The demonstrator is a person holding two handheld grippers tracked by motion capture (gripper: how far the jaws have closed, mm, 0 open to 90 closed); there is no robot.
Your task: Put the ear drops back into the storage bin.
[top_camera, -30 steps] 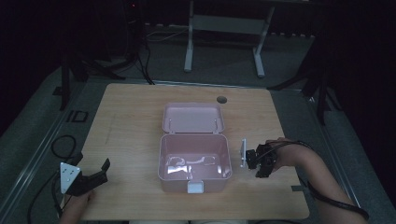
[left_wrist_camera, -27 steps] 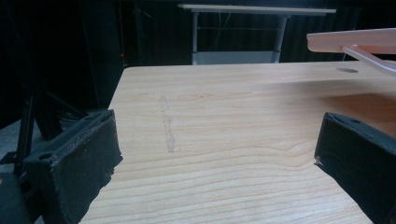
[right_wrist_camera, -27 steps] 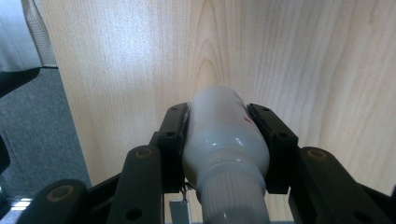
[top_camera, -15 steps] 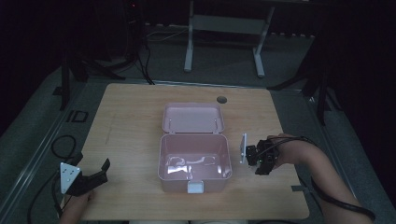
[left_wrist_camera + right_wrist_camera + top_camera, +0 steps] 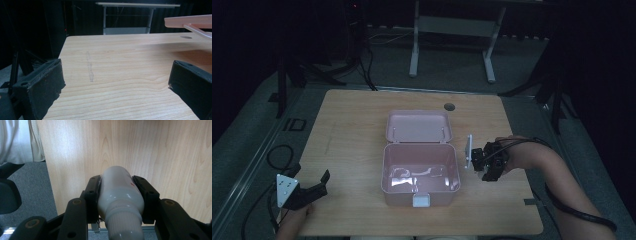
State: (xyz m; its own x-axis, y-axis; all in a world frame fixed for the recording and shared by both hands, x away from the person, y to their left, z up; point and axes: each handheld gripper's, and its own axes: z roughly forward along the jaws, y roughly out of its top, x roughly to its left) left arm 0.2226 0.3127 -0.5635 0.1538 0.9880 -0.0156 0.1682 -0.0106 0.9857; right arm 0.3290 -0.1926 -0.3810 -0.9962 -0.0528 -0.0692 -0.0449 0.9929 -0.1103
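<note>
At the near left corner of the table (image 5: pixel 352 120), the left gripper (image 5: pixel 314 186) rests low with its jaws spread wide and nothing between them, bare wood showing in the gap in the left gripper view. Farther in, near the right edge and just beside the open pink box (image 5: pixel 421 172), the right gripper (image 5: pixel 486 161) has its jaws clamped on a white bottle (image 5: pixel 120 192), the pads pressing both its sides. Beyond the box's raised lid (image 5: pixel 418 126), a round hole (image 5: pixel 449 106) sits near the far edge.
</note>
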